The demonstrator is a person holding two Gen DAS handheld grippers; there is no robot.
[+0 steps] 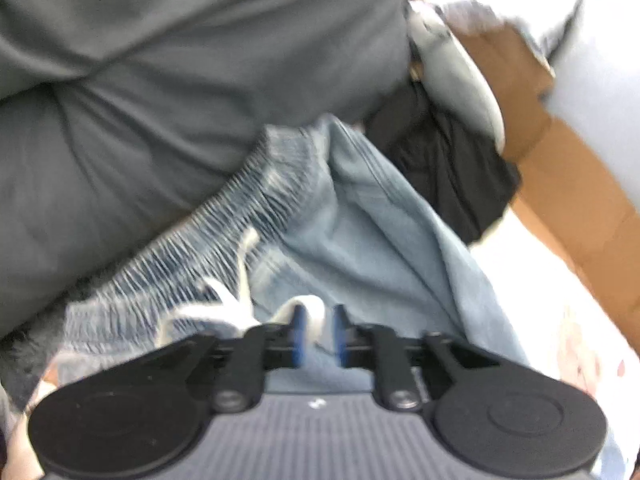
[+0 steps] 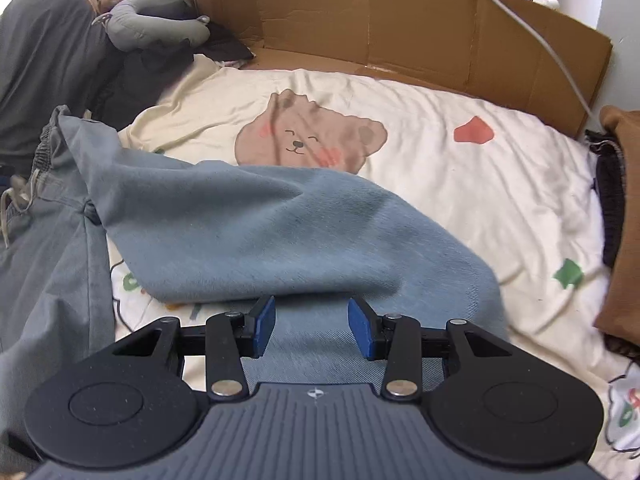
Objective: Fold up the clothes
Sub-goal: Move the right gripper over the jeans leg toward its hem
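Up close, the left wrist view was blurred, yet the left gripper (image 1: 316,334) plainly sat at the waistband (image 1: 224,224) of the jeans (image 1: 360,232). Its blue pads (image 1: 298,334) stood nearly together, with a loop of the white drawstring (image 1: 240,300) and some denim pinched between them. That hold looked chosen to pin the waist end so the rest of the garment could be moved against it. A grey pillow (image 1: 160,80) filled the space behind the waistband, with dark cloth (image 1: 440,168) and cardboard (image 1: 560,200) off to the right, so the jeans lay at the head of the bed.

Across in the right wrist view, the right gripper (image 2: 312,326) hovered low over a jeans leg (image 2: 280,232), which lay draped slantwise across the other, partly lifted off the sheet (image 2: 480,184) with its bear print (image 2: 308,136). The jaws stood wide apart, denim lying between and under the pads (image 2: 264,326) but nothing clamped. That would fit either reaching for the leg or having just let it go; one moment could not settle which. The waistband showed at far left, bunched against the pillow. Cardboard walled the far side of the bed, and a brown cushion (image 2: 624,220) sat at the right edge. The jeans were rumpled and half doubled, not a neat fold.
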